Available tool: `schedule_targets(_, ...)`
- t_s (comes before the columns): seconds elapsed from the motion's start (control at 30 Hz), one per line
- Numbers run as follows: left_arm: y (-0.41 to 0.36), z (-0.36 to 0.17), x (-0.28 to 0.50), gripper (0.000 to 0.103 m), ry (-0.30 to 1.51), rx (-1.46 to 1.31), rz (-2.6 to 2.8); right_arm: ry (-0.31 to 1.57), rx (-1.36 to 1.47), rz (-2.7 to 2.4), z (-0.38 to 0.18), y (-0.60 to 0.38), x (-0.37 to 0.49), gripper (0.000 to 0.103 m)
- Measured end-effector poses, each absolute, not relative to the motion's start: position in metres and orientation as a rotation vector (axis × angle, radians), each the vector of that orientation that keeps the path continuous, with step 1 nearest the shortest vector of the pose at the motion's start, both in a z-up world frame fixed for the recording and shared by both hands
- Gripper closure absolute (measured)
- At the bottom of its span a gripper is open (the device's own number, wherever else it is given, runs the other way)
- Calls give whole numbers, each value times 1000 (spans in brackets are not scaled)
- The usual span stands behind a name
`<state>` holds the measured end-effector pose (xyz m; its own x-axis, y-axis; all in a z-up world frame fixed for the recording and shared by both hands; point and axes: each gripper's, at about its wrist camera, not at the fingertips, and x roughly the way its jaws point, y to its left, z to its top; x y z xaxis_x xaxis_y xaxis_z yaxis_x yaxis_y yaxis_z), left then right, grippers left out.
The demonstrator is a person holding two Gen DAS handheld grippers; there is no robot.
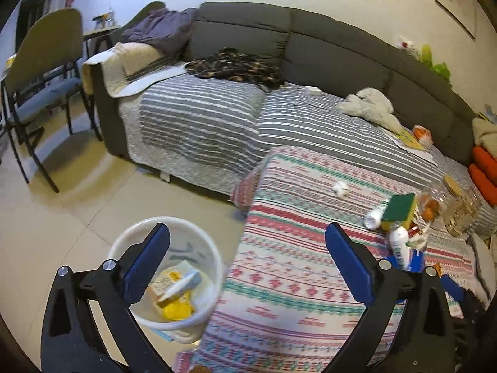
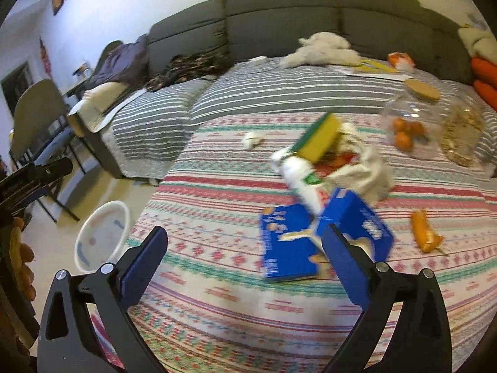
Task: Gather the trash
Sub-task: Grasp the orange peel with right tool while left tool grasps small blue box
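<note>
Left gripper (image 1: 247, 245): jaws spread wide, nothing between the pads. Its left finger (image 1: 146, 261) overlaps the rim of the white bin.

White bin (image 1: 161, 279): stands on the tiled floor (image 1: 62, 223), just beside the edge of the patterned cloth, below and left of the left gripper's gap. Contents: a yellow wrapper (image 1: 177, 310), a small carton and a pale tube-like piece, lying loosely in the bottom.

Right gripper (image 2: 245, 242): jaws spread wide, empty. The patterned cloth (image 2: 217, 295) fills the gap between the fingers.

Blue box, flattened (image 2: 285, 245): lies on the cloth just inside the right gripper's right finger (image 2: 344, 267), near its tip. A second blue box (image 2: 360, 220) sits tilted just behind that fingertip, blurred.

White bottle with green label (image 2: 303, 183): lies on its side, touching the two blue boxes, beyond the right gripper.

Yellow and green sponge (image 2: 320, 138): propped on the bottle's far end, against a crumpled white cloth or bag (image 2: 369, 168).

Orange wrapper (image 2: 424, 231): lies alone on the cloth, right of the blue boxes.

Crumpled white scrap (image 2: 253, 139): alone on the cloth, well beyond the right gripper's gap.

Clear jar with cork lid (image 2: 413, 124): holds orange fruit; far right of the cloth.

Grey sofa (image 2: 279, 15): behind, with striped cover and a white soft toy (image 2: 320, 49).
</note>
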<state>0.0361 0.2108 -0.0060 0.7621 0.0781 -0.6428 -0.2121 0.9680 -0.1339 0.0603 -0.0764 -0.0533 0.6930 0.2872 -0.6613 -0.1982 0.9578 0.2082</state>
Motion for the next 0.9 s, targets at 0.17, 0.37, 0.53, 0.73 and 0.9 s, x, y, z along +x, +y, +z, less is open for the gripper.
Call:
schedule_targets(0.17, 177, -5, 43, 7, 683, -175, 102, 742, 123, 215, -48, -105, 56, 7)
schedule_targets(0.37, 143, -13, 50, 7, 705, -142, 50, 774, 166, 156, -51, -138, 57, 7)
schedule_targets(0.53, 115, -20, 57, 7, 728, -112, 15, 754, 179, 105, -46, -163, 54, 7)
schedule_targets(0.73, 79, -25, 64, 7, 741, -94, -49, 752, 189, 55, -47, -190, 52, 7)
schedule_targets(0.9, 52, -38, 72, 7, 779, -74, -94, 736, 173, 7, -45, -210, 50, 7)
